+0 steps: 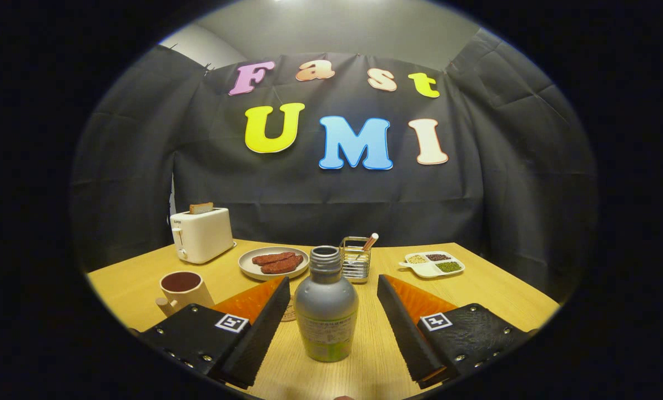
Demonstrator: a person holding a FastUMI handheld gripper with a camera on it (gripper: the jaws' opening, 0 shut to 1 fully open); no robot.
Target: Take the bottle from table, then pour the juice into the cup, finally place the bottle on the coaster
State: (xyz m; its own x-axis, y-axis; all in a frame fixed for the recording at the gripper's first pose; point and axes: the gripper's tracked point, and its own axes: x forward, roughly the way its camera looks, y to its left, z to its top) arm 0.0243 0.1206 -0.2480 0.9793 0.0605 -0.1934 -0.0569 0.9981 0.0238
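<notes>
Gripper view showed the gripper (329, 328) with jaws apart, straddling the uncapped bottle (326, 311) upright on the bench (492, 289), evidently positioned for grasping.

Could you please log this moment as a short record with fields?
gripper: open, jaws standing either side of the bottle, not touching it
bottle: upright on the table, cap off, between the jaws
cup: beyond the left jaw, dark inside
coaster: partly hidden behind the left jaw, beside the bottle
table: wooden
toaster: far left, a slice in its slot
plate: behind the bottle, two dark pieces on it
rack: right of the plate
tray: far right, divided
stage: bottle not yet gripped
</notes>
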